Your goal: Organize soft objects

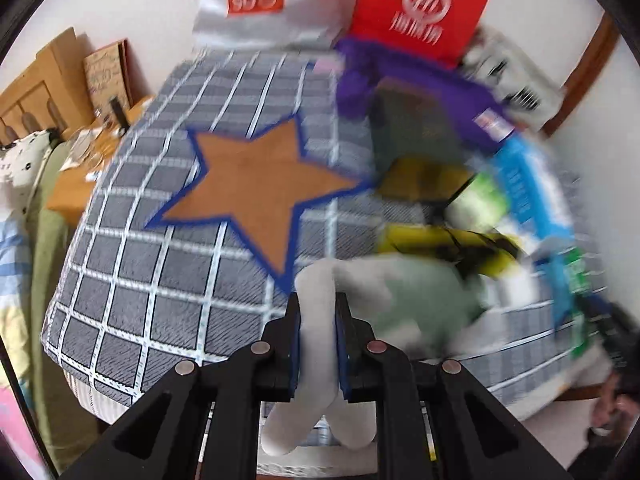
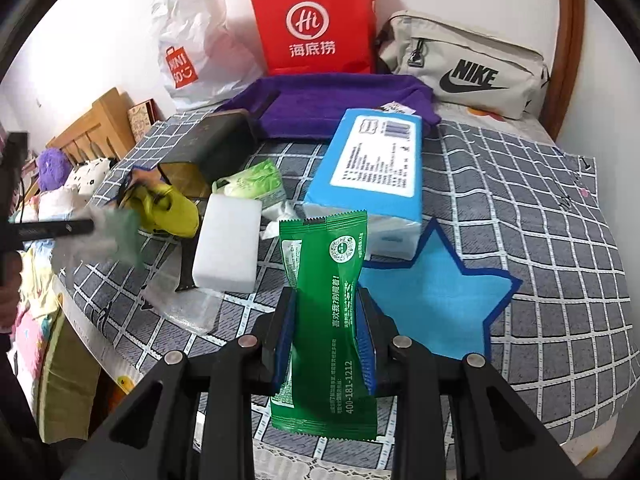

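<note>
The checked bed [image 2: 520, 208] carries a tissue pack [image 2: 372, 168], sponge [image 2: 226, 244], purple towel [image 2: 320, 100].

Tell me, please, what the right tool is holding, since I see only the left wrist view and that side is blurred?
Observer: The right tool is shut on a green sachet, pinched across its middle.
Operator: Is there a marker near it, like my brown star?
Observer: Yes, a blue star mat lies on the checked bedspread, just right of the sachet.
Operator: And the pale blur beside the red bag?
Observer: That is a beige Nike bag, at the bed's far right corner.
</note>
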Motion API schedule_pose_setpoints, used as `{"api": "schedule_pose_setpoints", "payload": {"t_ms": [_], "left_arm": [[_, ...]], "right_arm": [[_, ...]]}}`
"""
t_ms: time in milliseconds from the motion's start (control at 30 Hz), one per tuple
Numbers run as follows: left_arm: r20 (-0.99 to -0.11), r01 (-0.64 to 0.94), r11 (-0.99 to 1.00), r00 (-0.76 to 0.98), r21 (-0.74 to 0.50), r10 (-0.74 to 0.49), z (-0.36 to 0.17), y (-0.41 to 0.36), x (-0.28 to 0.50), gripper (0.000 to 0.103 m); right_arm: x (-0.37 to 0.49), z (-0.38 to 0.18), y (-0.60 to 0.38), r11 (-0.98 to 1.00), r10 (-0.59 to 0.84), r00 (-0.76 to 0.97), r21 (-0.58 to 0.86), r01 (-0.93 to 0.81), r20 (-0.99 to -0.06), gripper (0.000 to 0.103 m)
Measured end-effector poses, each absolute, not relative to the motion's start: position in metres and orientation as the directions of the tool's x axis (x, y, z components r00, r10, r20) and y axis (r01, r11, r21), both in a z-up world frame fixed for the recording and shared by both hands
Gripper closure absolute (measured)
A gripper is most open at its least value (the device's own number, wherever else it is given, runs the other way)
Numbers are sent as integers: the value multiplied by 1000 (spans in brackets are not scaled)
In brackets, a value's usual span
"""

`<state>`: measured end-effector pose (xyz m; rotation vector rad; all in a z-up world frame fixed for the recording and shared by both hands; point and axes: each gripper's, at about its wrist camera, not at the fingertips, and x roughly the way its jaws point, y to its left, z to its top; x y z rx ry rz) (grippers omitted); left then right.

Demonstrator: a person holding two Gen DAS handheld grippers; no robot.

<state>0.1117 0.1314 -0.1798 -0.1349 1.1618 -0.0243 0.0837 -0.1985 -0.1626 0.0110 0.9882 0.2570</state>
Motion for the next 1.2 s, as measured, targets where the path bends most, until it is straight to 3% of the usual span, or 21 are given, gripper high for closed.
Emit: {"api": "schedule_pose_setpoints", "payload": {"t_ms": [267,333,400,467,700,833,867,933,1033,1133,1200], "left_arm": [[-932,6,995,350,-95,-91,-202,114,126,84],[-929,8,998,363,-69,-68,-195,115,125,71],[-917,-1,999,396,-50,-45,-184,122,120,42],[-900,-6,998,432,-63,-54,-172,128,115,41],[-814,95,954,501,-284,-292,-136,122,111,41],[-829,169,956,477,-241,-293,-140,86,128,44],[-831,188,951,466,-245,-306,-142,79,132,50],[-835,231,934,426,-272,-349,-150,66,143,50],[-886,239,951,374,-195,-276,-168,51,158,50],[-907,275,948,337,-161,-252,-182,43,161,38],[-915,292,951,345,-106,-208,-188,40,161,22]], "right_arm": [[86,-168,-190,971,201,501,105,-213,-842,74],[87,-167,-189,971,202,500,105,-215,-842,74],[88,-167,-188,971,203,500,106,-216,-842,74],[90,-168,-188,971,203,499,106,-216,-842,74],[89,-171,-187,968,214,493,117,-221,-843,74],[87,-173,-190,969,215,493,120,-217,-843,74],[86,-173,-191,969,214,492,121,-214,-844,74],[86,-175,-194,971,209,488,120,-207,-848,74],[89,-179,-199,974,201,481,121,-194,-853,74],[92,-181,-204,976,197,478,123,-182,-856,74],[95,-182,-206,976,196,474,125,-176,-858,74]]}}
